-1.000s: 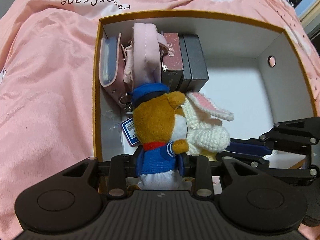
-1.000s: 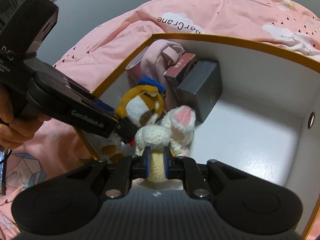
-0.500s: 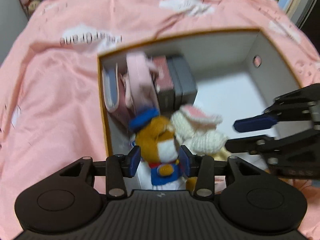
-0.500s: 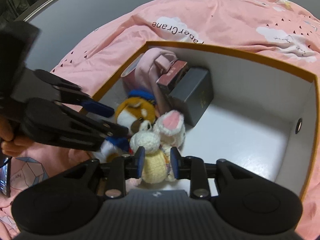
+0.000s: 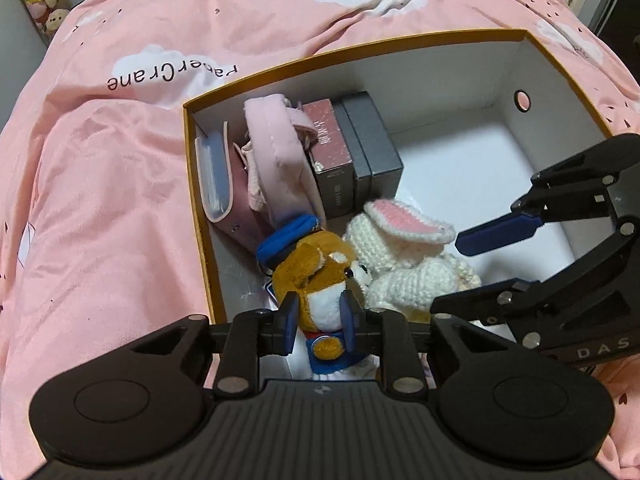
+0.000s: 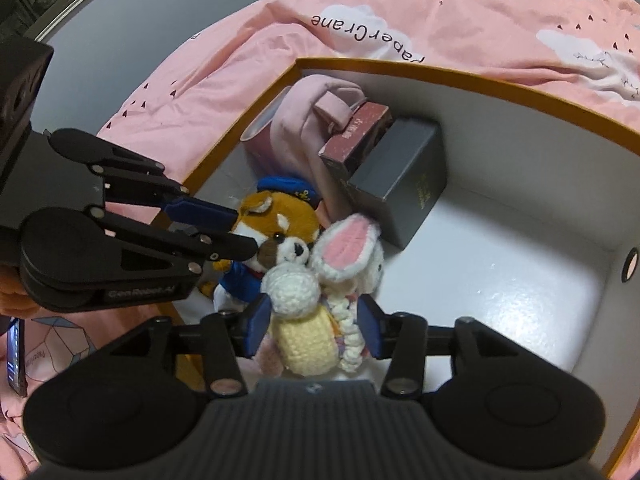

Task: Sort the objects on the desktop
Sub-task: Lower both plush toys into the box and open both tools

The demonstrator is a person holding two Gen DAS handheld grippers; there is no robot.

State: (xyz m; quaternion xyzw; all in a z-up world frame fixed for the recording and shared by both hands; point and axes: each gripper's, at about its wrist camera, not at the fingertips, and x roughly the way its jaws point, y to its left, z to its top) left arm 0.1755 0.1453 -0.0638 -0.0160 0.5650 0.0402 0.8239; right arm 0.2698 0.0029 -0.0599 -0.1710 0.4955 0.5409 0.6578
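Left gripper (image 5: 318, 318) closing narrow on dog plush (image 5: 320, 280), pads against its head; right gripper (image 6: 314, 326) opening, pads just off bunny (image 6: 320, 300) that sits between them. Both toys in box (image 5: 460, 60), near left wall, touching each other. Best to seat dog upright before releasing, back right gripper out straight, avoid snagging bunny's yarn.

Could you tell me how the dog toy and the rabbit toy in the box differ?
The dog toy is smooth brown-and-white plush in a blue cap and jacket; the rabbit toy is crocheted, cream with pink-lined ears. The left gripper is closing on the dog's head, its pads against it; the right gripper is opening, its pads clear of the rabbit's sides. Both sit side by side, touching, inside the box.
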